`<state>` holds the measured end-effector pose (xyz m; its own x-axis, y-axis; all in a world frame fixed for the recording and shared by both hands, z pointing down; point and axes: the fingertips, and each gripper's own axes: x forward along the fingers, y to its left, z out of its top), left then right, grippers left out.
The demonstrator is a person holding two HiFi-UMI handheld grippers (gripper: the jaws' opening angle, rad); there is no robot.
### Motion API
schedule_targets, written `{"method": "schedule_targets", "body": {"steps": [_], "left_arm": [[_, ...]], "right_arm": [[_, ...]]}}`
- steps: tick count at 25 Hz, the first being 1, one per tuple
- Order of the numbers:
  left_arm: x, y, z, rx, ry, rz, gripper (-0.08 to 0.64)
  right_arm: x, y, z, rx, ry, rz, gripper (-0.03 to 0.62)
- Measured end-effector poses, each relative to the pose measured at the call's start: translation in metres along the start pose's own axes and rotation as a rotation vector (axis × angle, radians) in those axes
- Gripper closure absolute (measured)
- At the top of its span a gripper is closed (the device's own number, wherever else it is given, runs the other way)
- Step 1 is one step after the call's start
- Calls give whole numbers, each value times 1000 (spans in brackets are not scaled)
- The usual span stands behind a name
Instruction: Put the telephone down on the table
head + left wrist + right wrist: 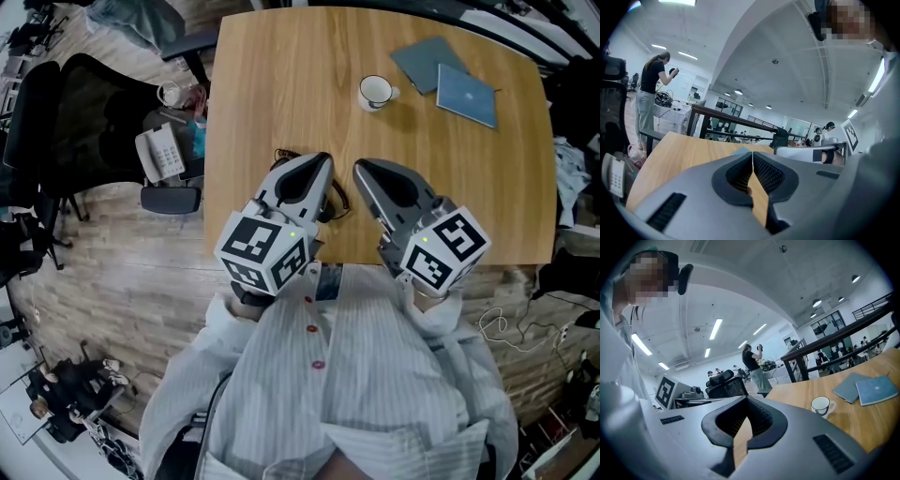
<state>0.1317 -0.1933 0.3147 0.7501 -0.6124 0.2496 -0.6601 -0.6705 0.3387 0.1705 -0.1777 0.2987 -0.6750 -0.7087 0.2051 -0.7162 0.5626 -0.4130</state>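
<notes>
The white desk telephone (159, 153) with its grey keypad lies off the light wooden table (281, 84), just beside the table's left edge and lower than its top, among clutter in front of a black office chair (84, 112); what it rests on cannot be told. The left gripper view catches the same telephone low at its left border, beyond the table edge. Neither gripper touches it. The left gripper (323, 159) hangs over the near part of the table, well apart from the telephone, and in its own view the two grey ribbed jaws meet at their tips with nothing between them, only bare wood showing in the gap lower down. The right gripper (360, 168) is just beside it, tips near the left one's tips, and its jaws are likewise pressed together and empty. Something thin and black lies on the wood under the left gripper, too hidden to name. Farther across the table stands a white mug with a dark rim (376, 91), and beyond it, near the far right corner, two flat blue-grey notebooks (466, 95) lie side by side, one overlapping the other. At the bottom of the head view is the person's pale striped shirt with red buttons (356, 375)
</notes>
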Motion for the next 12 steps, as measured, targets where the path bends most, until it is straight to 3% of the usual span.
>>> {"method": "schedule_targets", "body": {"steps": [12], "left_arm": [[4,6,-4,-7,10,11,543]], "right_arm": [[4,-6,-8,5,32,-5,557]]}}
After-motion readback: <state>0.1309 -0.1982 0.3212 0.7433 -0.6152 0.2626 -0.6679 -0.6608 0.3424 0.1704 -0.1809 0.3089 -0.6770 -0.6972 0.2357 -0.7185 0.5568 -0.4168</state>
